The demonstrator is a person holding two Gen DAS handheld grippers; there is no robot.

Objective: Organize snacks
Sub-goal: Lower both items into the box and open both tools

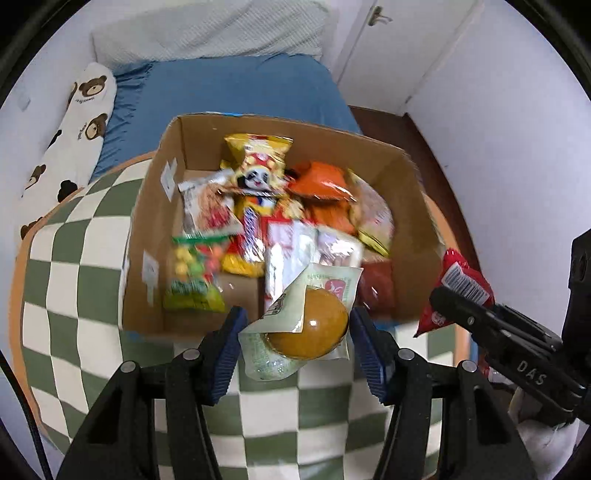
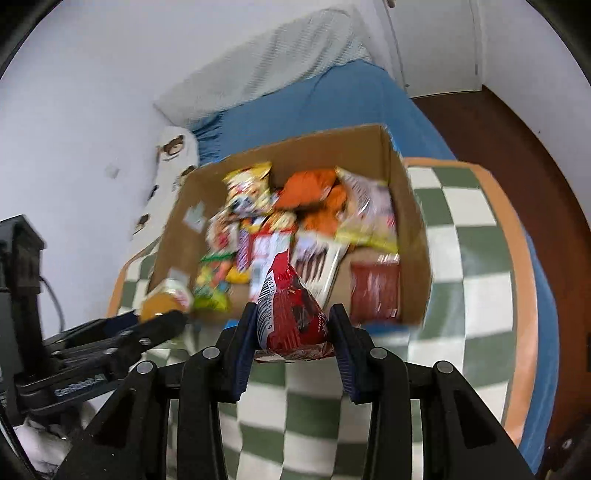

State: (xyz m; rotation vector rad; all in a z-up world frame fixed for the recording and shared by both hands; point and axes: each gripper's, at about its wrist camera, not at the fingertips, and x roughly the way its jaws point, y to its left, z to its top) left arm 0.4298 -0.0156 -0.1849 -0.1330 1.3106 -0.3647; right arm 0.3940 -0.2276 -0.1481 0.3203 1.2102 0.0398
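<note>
A cardboard box [image 1: 147, 229] full of mixed snack packets stands on a green-and-cream checkered blanket [image 1: 85, 280]; it also shows in the right wrist view [image 2: 413, 236]. My left gripper [image 1: 295, 332] is shut on a wrapped golden bun [image 1: 310, 332], just in front of the box's near wall. My right gripper [image 2: 291, 325] is shut on a red snack packet [image 2: 291, 317] with a barcode, near the box's front edge. The right gripper with its red packet [image 1: 458, 288] also appears at the right of the left wrist view. The left gripper with the bun [image 2: 162, 306] shows at the left of the right wrist view.
The box sits on a bed with a blue sheet [image 1: 240, 88]. A bear-print pillow [image 1: 70, 133] lies at the left by the wall, a white quilt [image 1: 207, 33] at the back. A white door [image 1: 402, 44] and brown floor [image 2: 517, 147] are to the right.
</note>
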